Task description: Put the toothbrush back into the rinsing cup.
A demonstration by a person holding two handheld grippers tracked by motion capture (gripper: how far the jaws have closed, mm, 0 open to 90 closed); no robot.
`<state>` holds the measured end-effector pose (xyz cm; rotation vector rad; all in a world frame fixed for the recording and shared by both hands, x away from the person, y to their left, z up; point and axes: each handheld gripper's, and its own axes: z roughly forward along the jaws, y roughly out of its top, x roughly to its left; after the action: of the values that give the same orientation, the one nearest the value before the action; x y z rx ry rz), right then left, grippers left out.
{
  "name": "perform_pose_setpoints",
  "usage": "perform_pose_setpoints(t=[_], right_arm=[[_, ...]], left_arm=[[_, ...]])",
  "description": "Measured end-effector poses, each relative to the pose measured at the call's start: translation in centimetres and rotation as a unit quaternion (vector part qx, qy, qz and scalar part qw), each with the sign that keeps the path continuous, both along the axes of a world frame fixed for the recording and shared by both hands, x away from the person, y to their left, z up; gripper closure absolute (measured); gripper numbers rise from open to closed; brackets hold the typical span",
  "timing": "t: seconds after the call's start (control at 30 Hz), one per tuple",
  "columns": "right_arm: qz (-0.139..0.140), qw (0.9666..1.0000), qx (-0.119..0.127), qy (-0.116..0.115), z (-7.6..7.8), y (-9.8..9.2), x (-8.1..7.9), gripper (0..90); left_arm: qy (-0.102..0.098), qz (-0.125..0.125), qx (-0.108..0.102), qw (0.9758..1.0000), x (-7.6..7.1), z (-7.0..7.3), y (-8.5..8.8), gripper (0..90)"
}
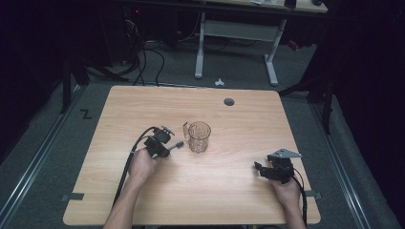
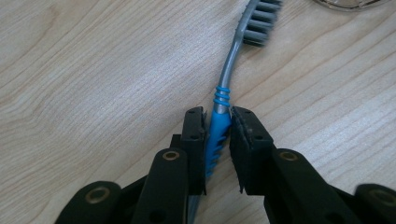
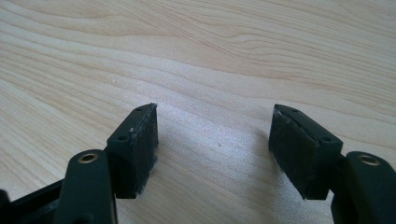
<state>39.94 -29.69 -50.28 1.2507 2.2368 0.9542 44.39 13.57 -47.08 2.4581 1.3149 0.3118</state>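
Toothbrush [image 2: 219, 126] lies flat on the wooden table [image 1: 143, 200], just left of centre in the high view, its grey bristle head pointing toward a clear glass measuring jug [image 1: 198, 136] that stands close beside it. The left gripper [image 2: 217, 122] has its two black pads pressed on either side of the blue ribbed grip, with the grey neck and bristles running on toward the top of the left gripper view. At lower right of the high view the right gripper [image 1: 260, 168] sits low over bare wood, well apart from the brush, its jaws standing wide with nothing between them.

Judging from its slim plastic build, the brush should be very light and fairly stiff along the handle, with some spring in the thin neck. The ribbed blue section looks like the best place to hold: rubbery ridges should resist slipping, while the smooth grey neck would likely twist or slide between the pads. The grip is well back from the head, so the bristle end may droop or swing once lifted. The jug, apparently glass, looks fragile and easily tipped by a stray knock.
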Motion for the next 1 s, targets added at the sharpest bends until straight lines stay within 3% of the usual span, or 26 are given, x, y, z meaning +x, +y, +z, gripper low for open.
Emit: perform_pose_setpoints(t=[0.57,0.7,1.0], right_arm=[[0.000,1.0000,0.000,0.000,0.00,-0.01,0.00,33.4],[0.000,1.0000,0.000,0.000,0.00,-0.01,0.01,33.4],[0.000,1.0000,0.000,0.000,0.00,-0.02,0.01,33.4]], left_arm=[[0.028,0.010,-0.018,0.9994,0.75,0.13,0.28,79.6],[0.033,0.007,-0.001,0.9994,0.91,0.24,-0.13,79.9],[0.033,0.006,-0.001,0.9994,0.97,0.25,-0.12,80.0]])
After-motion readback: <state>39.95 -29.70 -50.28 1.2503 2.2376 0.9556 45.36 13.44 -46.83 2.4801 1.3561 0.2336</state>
